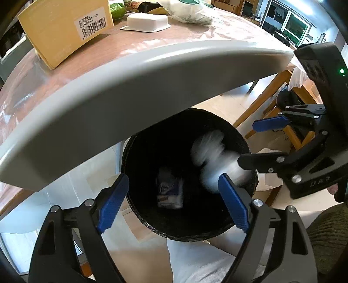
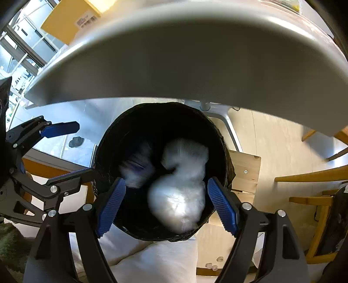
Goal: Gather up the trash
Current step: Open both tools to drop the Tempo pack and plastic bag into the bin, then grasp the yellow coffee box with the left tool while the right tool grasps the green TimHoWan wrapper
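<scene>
1. On my left, my left gripper hangs over the mouth of the black bin, which stands on the floor below the table edge. Its blue pads are wide apart and nothing is between them.
2. Deep in the bin lies a blue-and-white packet. In my right wrist view it is only a blur, so I judge that it is falling or has just landed.
3. To the right of it, a white crumpled bag is in the bin opening, blurred, so I think it is dropping in. It lies between the pads of my right gripper, but the pads do not press on it; they stand wide.
4. I judge that the step in hand is the release of trash into the bin, and both pieces are now free of my fingers.
5. On the table top I see a cardboard box, a white tray and a crumpled plastic bag.
6. For the next move, I should lift both grippers clear of the table edge, keep the fingers wide, and choose one of these items.
</scene>
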{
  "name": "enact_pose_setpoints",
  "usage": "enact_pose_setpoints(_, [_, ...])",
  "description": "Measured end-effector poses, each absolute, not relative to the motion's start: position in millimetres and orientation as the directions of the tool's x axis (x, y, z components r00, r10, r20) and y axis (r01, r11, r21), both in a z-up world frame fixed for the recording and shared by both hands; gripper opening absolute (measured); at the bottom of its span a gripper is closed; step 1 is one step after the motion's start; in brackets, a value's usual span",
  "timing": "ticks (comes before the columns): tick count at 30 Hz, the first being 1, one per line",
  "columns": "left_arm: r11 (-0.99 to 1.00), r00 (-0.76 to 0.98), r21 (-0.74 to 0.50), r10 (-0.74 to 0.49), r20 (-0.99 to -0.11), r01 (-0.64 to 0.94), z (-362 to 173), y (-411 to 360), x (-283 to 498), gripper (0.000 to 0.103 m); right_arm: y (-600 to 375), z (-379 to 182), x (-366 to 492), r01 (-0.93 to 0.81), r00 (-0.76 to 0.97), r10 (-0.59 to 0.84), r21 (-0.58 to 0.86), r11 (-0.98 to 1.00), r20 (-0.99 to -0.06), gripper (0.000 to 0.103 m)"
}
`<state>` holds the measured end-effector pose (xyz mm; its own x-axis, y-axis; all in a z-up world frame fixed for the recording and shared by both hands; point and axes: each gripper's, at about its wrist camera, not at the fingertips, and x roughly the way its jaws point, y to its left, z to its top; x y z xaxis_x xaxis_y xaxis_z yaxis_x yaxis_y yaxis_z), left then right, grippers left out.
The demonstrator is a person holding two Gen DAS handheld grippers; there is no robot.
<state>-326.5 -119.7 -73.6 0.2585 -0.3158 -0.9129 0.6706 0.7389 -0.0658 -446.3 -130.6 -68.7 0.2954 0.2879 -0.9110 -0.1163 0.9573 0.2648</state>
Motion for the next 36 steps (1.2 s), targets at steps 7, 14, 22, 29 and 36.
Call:
enact_pose_setpoints(7, [0.735,0.259,-0.074,-0.329,-0.908,0.674,-52,-112,-337,0.086,-145,-31,-465,-0.118,0.338,0.294,0.27,0.956,-0.894,0.078])
enact_pose_setpoints(14, [0.731,0.385,-0.036,-0.4,-0.832,0.682,30,-86,-356,0.096,-171,45,-487,-0.123,0.515,0.271,0.243,0.962,-0.813,0.093])
enact_pose_setpoints(22, [0.852,0.587,-0.012,-0.371,-0.719,0.524,76,-82,-294,0.101,-175,67,-414,-0.102,0.643,0.185,0.157,0.982,-0.743,0.099])
enact_pose_setpoints(29, [0.907,0.59,-0.092,-0.341,-0.732,0.411,67,-98,-240,0.101,-158,54,-368,-0.114,0.637,0.176,0.134,0.984,-0.75,0.099])
enact_pose_setpoints(36, [0.939,0.57,-0.097,-0.281,-0.772,0.331,47,-104,-209,0.101,-146,36,-342,-0.135,0.597,0.187,0.133,0.982,-0.78,0.099])
